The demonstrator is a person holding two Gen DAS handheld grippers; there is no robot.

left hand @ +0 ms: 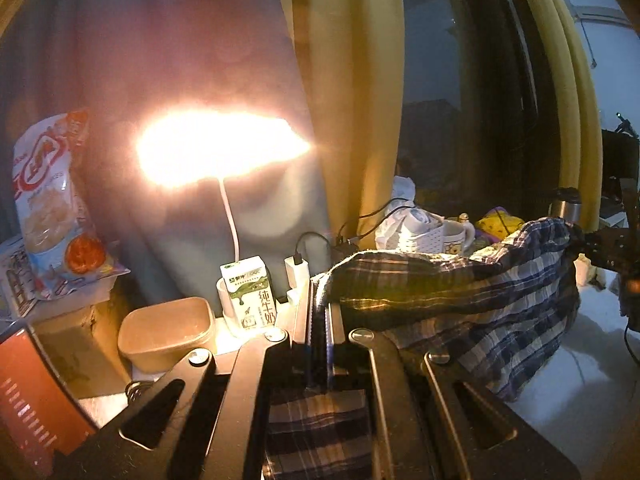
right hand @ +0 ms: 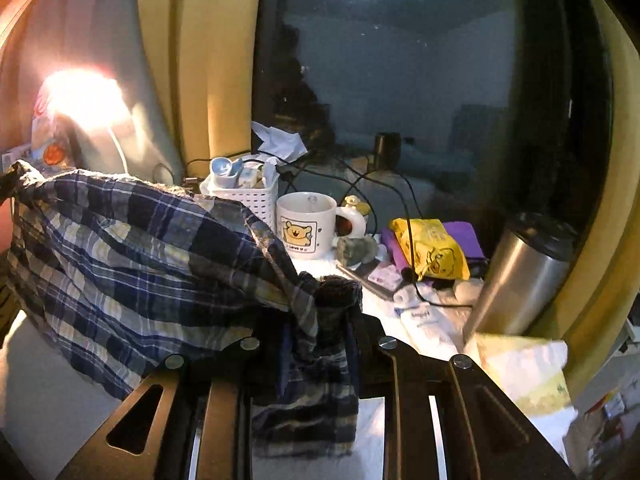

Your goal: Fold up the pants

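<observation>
The pants [left hand: 472,300] are blue, white and yellow plaid cloth, held up above a white table between both grippers. My left gripper [left hand: 320,312] is shut on one end of the pants, with cloth hanging down behind its fingers. My right gripper [right hand: 316,320] is shut on the other end of the pants [right hand: 132,248], which stretch away to the left in the right wrist view. The right gripper also shows at the far right of the left wrist view [left hand: 608,248], pinching the cloth.
A lit desk lamp [left hand: 220,148], milk carton [left hand: 250,296], brown container [left hand: 168,332] and snack bag [left hand: 52,208] stand at the left. A bear mug [right hand: 308,224], white basket [right hand: 244,192], yellow bag [right hand: 432,252], steel tumbler [right hand: 520,276], cables and a dark window lie behind.
</observation>
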